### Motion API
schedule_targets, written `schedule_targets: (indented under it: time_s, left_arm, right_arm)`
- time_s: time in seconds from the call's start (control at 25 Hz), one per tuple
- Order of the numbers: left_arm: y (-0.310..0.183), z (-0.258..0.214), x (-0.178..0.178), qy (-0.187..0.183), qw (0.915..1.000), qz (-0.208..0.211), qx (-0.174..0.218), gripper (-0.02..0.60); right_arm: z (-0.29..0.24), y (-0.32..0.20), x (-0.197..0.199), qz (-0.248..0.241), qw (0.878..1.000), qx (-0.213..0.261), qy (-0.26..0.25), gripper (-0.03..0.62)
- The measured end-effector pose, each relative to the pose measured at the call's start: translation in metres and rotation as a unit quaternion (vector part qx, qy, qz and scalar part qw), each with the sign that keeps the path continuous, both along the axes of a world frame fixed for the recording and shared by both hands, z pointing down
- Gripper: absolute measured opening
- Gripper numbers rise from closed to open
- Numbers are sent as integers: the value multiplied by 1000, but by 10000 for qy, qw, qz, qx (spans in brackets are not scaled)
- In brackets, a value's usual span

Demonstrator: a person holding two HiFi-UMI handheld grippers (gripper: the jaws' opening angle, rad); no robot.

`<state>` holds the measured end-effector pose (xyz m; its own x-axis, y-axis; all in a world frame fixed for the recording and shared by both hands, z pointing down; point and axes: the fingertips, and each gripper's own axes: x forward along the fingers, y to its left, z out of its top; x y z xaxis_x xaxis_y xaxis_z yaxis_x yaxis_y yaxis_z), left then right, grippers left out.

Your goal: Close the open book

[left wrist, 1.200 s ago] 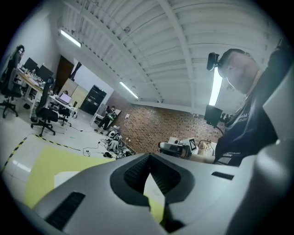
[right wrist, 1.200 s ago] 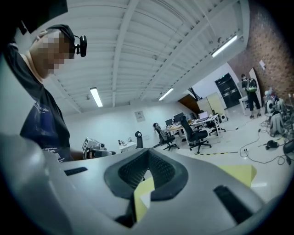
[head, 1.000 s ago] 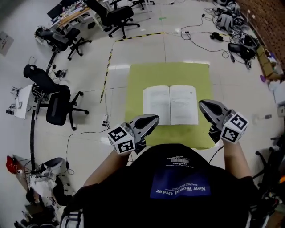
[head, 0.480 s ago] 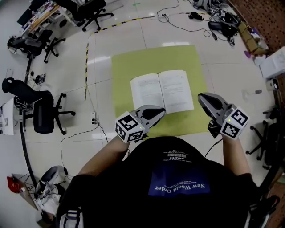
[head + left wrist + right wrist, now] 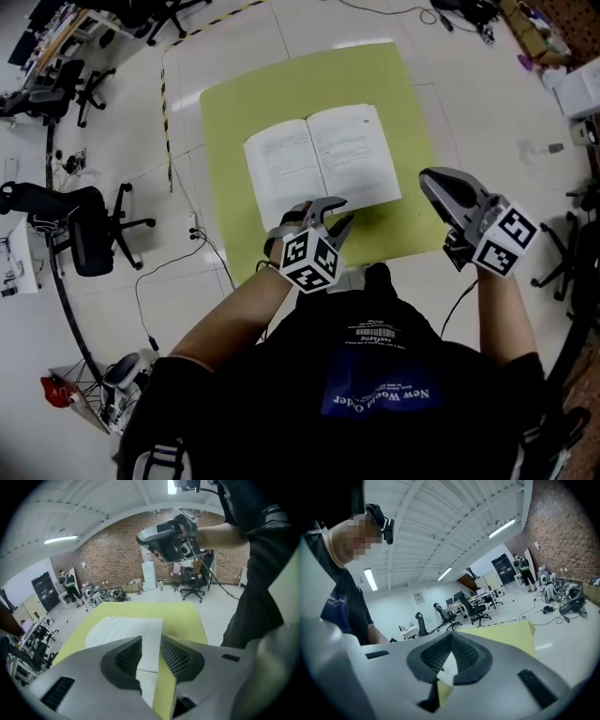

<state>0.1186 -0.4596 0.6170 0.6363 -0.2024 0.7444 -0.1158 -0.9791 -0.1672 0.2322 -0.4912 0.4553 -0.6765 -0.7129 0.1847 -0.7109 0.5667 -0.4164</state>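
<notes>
We log left tool (image 5: 336,211) at open book's (image 5: 323,161) lower edge, jaws just opening narrowly, empty; right tool (image 5: 430,181) closed.

The book (image 5: 322,164) in front of me is lying wide open and flat, white printed pages facing up, with the spine running away from me. It's roughly in the middle of the yellow-green mat (image 5: 234,103).

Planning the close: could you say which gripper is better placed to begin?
Left, probably: the left gripper, jaws just opening, empty, faces the near edge of the book; the right gripper is shut, off aside.
</notes>
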Motion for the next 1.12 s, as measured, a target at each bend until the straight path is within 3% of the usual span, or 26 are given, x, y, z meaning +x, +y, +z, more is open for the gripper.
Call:
schedule_targets:
  time_s: [0.12, 0.32, 0.6, 0.76, 1.0, 1.12]
  left_arm:
    - [-6, 27, 12, -483, 9981, 58, 376, 171]
    - [-10, 51, 28, -1011, 9891, 231, 1050, 215]
    - [-21, 74, 44, -1660, 9607, 415, 2184, 221]
    - [-22, 83, 50, -1792, 9530, 411, 2410, 230]
    - [-24, 91, 56, -1895, 9491, 324, 2496, 235]
    - [-24, 86, 57, -1711, 9551, 304, 2401, 235]
  right_arm:
    - [20, -3, 16, 74, 9999, -47, -80, -14]
    - [34, -6, 22, 88, 9997, -1, -228, -14]
    - [57, -2, 30, 168, 9990, -13, -414, -14]
    - [66, 3, 35, 220, 9987, -67, -461, -14]
    - [72, 10, 45, 298, 9981, -141, -523, -14]
    - [73, 14, 50, 366, 9978, -194, -525, -14]
